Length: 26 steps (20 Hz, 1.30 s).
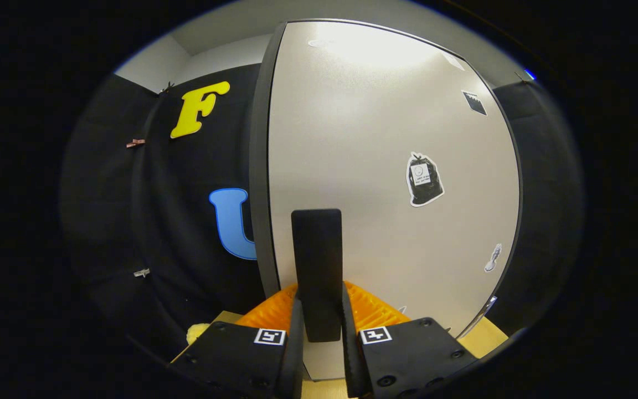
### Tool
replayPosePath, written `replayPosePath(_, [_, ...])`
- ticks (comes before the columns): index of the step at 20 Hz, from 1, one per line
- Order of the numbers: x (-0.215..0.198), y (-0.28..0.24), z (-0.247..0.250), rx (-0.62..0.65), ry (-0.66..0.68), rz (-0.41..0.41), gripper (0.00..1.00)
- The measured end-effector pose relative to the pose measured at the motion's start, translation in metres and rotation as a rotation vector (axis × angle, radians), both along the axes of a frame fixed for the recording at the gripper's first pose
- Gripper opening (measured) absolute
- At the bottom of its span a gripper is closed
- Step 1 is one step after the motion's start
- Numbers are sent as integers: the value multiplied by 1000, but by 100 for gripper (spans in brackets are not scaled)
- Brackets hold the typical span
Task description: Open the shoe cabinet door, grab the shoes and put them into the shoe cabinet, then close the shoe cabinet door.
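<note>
Here the gripper sits at the bottom centre of the frame with its fingers drawn in close on either side of the dark upright handle, which stands between them; both fingers look to be pressing on it, so the handle is held rather than merely approached. That grip makes sense, since the handle is the one part of the shoe cabinet door that gives purchase for swinging it. The pale door takes up the centre and right of the frame, its dark edge running down just left of centre, with a few stickers on its face to the right. Whether it is being pulled open or pushed closed cannot be told from this alone. A small yellow object lies at the lower left beside the wooden surface; it is too little seen to call it a shoe.
</note>
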<state>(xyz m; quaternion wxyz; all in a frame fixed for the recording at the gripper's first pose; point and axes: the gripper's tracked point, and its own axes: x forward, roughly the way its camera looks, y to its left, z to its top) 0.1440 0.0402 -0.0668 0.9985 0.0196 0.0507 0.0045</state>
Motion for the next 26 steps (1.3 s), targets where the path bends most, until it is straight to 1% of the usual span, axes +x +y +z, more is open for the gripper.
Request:
replayPosePath(6, [-28, -1, 6, 14, -5, 38, 34])
replayPosePath(8, [-48, -11, 5, 17, -2, 57, 34])
replayPosePath(10, [-56, -12, 7, 27, 8, 76, 34])
replayPosePath(15, [-97, -28, 6, 33, 23, 132, 34])
replayPosePath(22, [-151, -61, 12, 10, 31, 217, 34])
replayPosePath(26, [-172, -87, 15, 19, 32, 256, 34])
